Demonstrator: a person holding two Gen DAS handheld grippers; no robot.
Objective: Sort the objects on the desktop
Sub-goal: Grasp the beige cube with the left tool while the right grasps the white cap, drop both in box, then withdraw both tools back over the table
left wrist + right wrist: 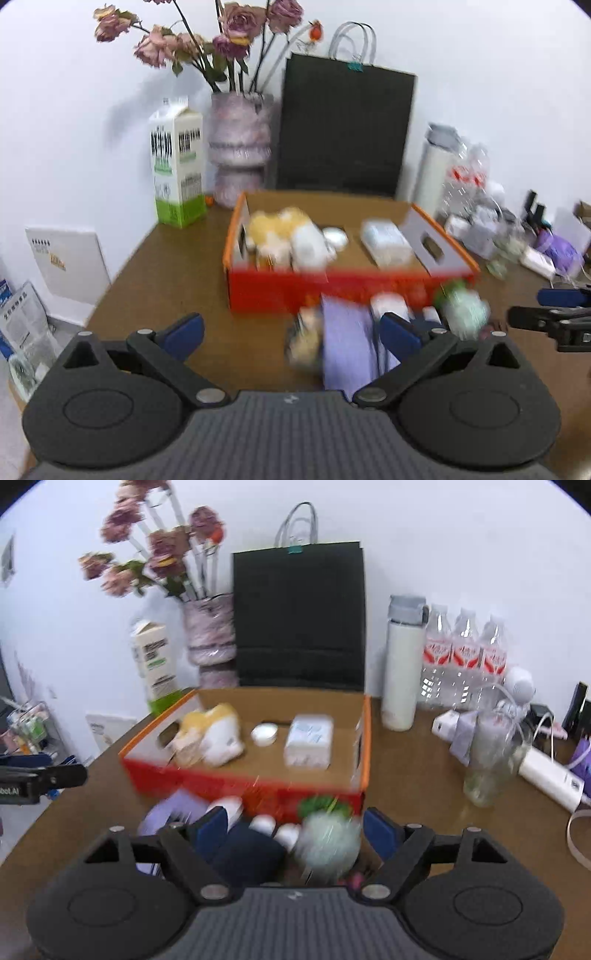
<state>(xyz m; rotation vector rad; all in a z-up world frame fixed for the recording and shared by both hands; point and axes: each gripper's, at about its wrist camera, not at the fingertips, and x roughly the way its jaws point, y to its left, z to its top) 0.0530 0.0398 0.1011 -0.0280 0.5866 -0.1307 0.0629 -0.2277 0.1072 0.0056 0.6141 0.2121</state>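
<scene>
An orange cardboard box [332,288] [236,779] stands mid-table. It holds a yellow-and-white plush toy [288,240] [214,738], a small white round lid [264,734] and a pale tissue pack [386,242] [308,744]. In front of the box lie a purple pouch [345,347] [173,808], a pale green potted plant [465,306] [327,840], small white bottles [275,829] and a dark blue item [245,849]. My left gripper [291,330] is open above the table, the pouch between its fingers. My right gripper [295,829] is open over the plant and bottles.
At the back stand a milk carton [179,162], a vase of dried roses [240,147], a black paper bag [343,129], a white flask [402,664] and water bottles [465,653]. A glass jar [491,757], power strip [550,775] and cables crowd the right.
</scene>
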